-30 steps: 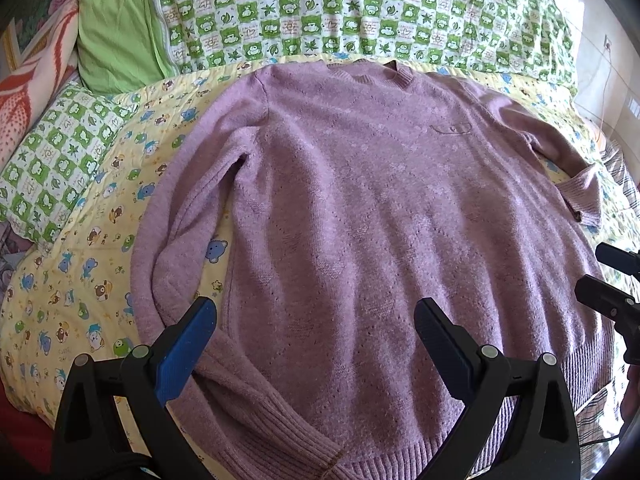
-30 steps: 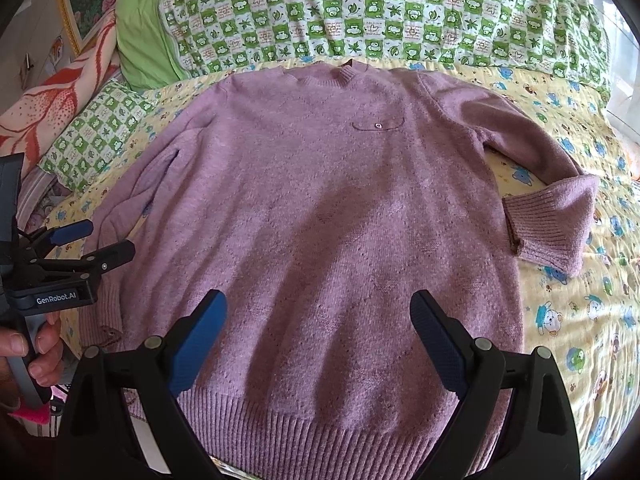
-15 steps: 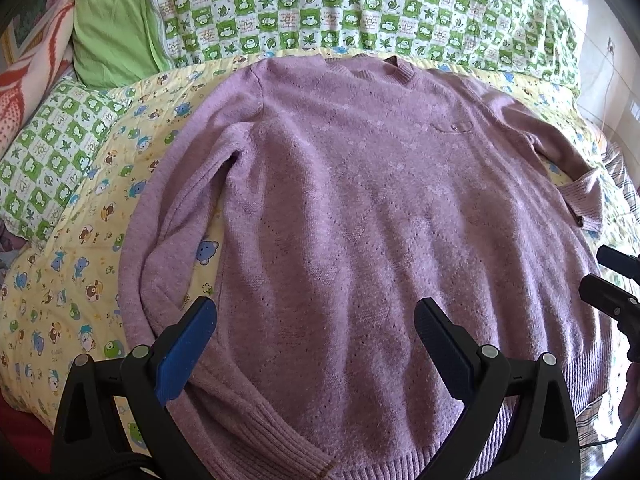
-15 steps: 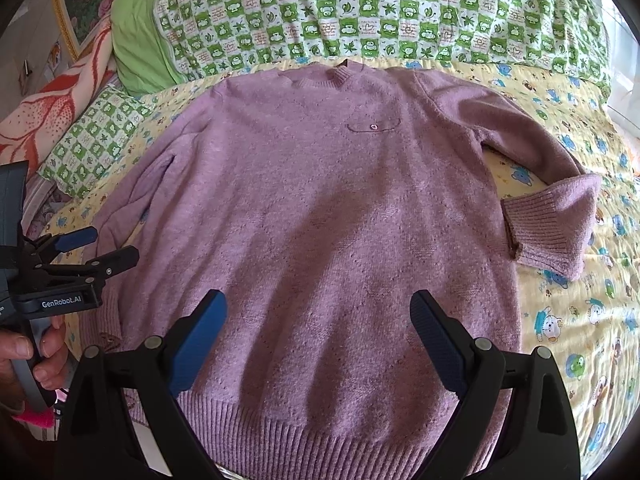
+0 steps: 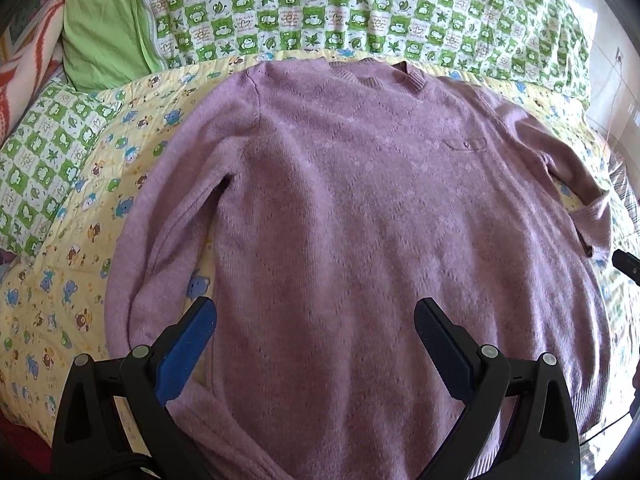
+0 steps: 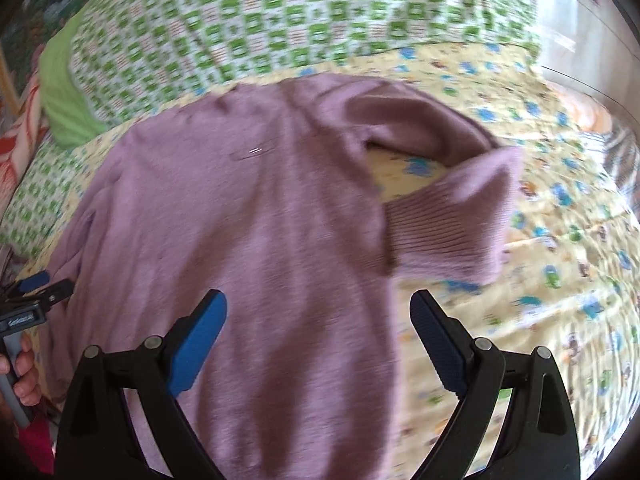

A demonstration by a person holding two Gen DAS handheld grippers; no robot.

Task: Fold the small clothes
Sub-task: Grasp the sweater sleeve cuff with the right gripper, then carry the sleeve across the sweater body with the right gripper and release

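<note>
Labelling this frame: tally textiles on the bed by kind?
Purple sweater: 1
Yellow cartoon-print quilt: 1
Green checked bedding: 1 visible spread, pieces unclear
Plain green pillow: 1
Red-white blanket: 1
Total: 5

Right wrist view is motion-blurred; sweater [image 6: 256, 240] hem hidden behind gripper fingers [image 6: 196, 336]

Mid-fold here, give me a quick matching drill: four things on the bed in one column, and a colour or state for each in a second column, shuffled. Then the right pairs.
Things:
1. sweater
2. right sleeve cuff
3. left gripper
4. quilt

States:
A. yellow with cartoon animals
B. open, holding nothing
C. mauve, spread flat, front up
D. ribbed, folded back toward the body

Pairs: 1-C, 2-D, 3-B, 4-A
</note>
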